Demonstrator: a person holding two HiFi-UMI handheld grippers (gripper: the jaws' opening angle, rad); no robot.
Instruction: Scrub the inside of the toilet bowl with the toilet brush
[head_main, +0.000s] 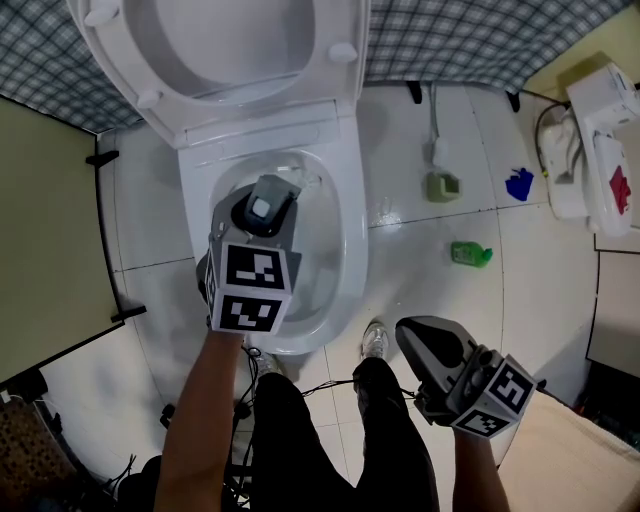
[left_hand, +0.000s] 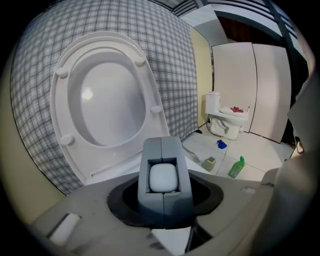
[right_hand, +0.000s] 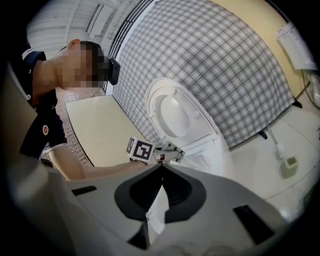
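Head view: the left hand-held gripper (head_main: 265, 205) hangs over the white toilet bowl (head_main: 340, 215), hiding the brush head. Left gripper view: its jaws are clamped on the toilet brush handle (left_hand: 163, 178), smooth and white, probably light, stiff, slippery plastic, best held firmly near its top. Right gripper view: the right hand-held gripper (right_hand: 161, 167) is closed and empty.

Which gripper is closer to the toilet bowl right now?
Left. The left gripper, clamped on a white brush handle, is directly over the toilet bowl. The right gripper is off the bowl's right side, over the floor.
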